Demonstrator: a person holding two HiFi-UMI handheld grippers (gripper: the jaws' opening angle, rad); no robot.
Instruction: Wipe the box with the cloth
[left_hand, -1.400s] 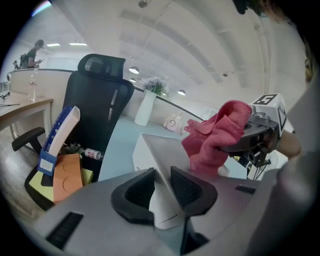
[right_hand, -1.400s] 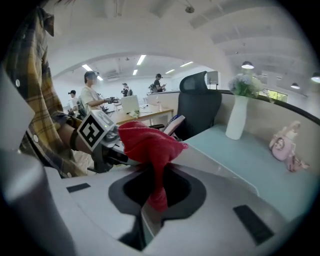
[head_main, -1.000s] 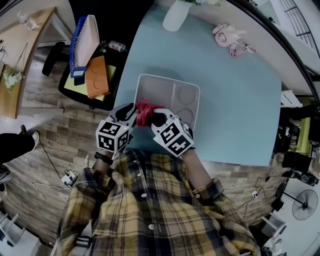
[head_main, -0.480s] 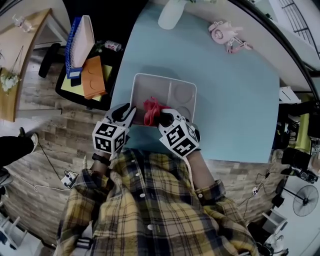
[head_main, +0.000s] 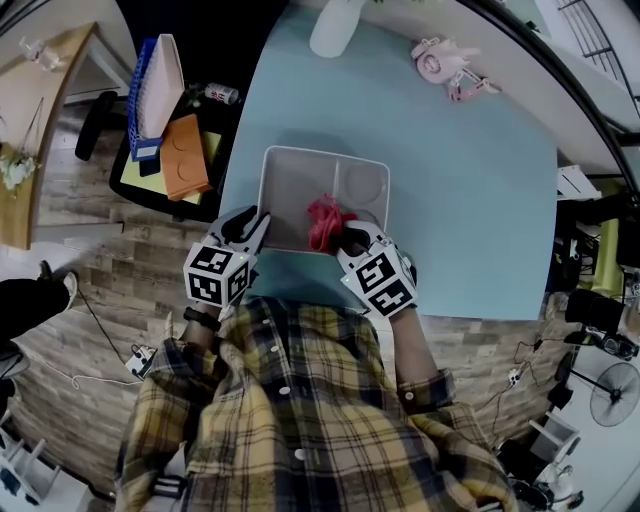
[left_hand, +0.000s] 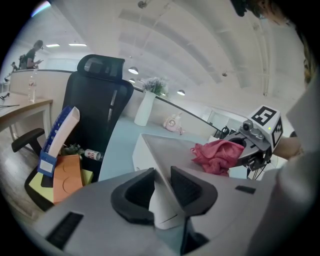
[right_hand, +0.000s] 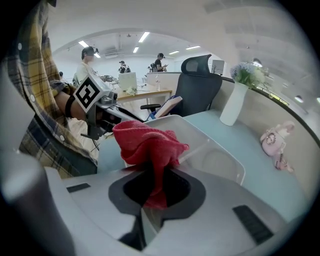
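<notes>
**While the left gripper (left_hand: 162, 187) pinches the box (head_main: 300, 156), the right gripper (right_hand: 155, 187) pinches the cloth (right_hand: 147, 142)**

The left jaws are closed on the near rim of the white divided box. The right jaws squeeze the red cloth, bunched at the box's near side, on the light blue table (head_main: 470, 200).

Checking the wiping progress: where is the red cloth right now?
In the head view, the red cloth is pinched in the right hand-held gripper, at the white box's near wall, right of the left hand-held gripper.
</notes>
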